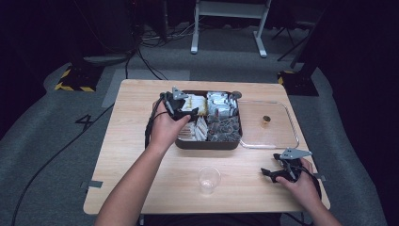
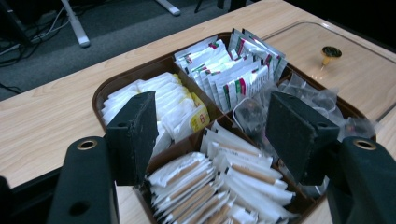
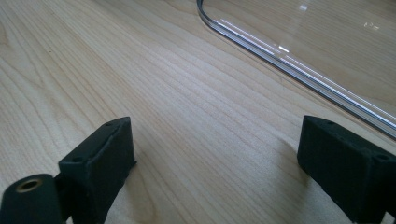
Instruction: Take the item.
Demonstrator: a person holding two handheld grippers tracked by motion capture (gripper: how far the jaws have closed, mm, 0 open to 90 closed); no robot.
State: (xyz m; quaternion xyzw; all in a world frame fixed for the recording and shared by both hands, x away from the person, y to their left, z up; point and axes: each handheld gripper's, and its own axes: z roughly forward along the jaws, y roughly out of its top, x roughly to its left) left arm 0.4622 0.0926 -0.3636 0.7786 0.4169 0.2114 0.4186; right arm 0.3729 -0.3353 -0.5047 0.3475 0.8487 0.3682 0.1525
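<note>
A brown compartment tray [image 1: 207,145] stands at the middle back of the wooden table [image 1: 141,155]. It holds white sachets [image 2: 159,93], red-and-green printed sachets [image 2: 233,70], long paper stick packets [image 2: 224,177] and dark bags in clear wrap [image 2: 322,102]. My left gripper [image 1: 186,113] hovers over the tray's left half. In the left gripper view this left gripper [image 2: 210,121] is open, with nothing between its jaws. My right gripper [image 1: 270,173] rests low near the table's front right, and in its own view the right gripper [image 3: 215,149] is open over bare wood.
A clear lid [image 1: 277,141] with a small gold knob [image 1: 266,120] lies flat just right of the tray; the lid's rim [image 3: 280,51] runs ahead of the right gripper. An empty clear plastic cup [image 1: 209,179] stands near the front middle. Dark floor with cables surrounds the table.
</note>
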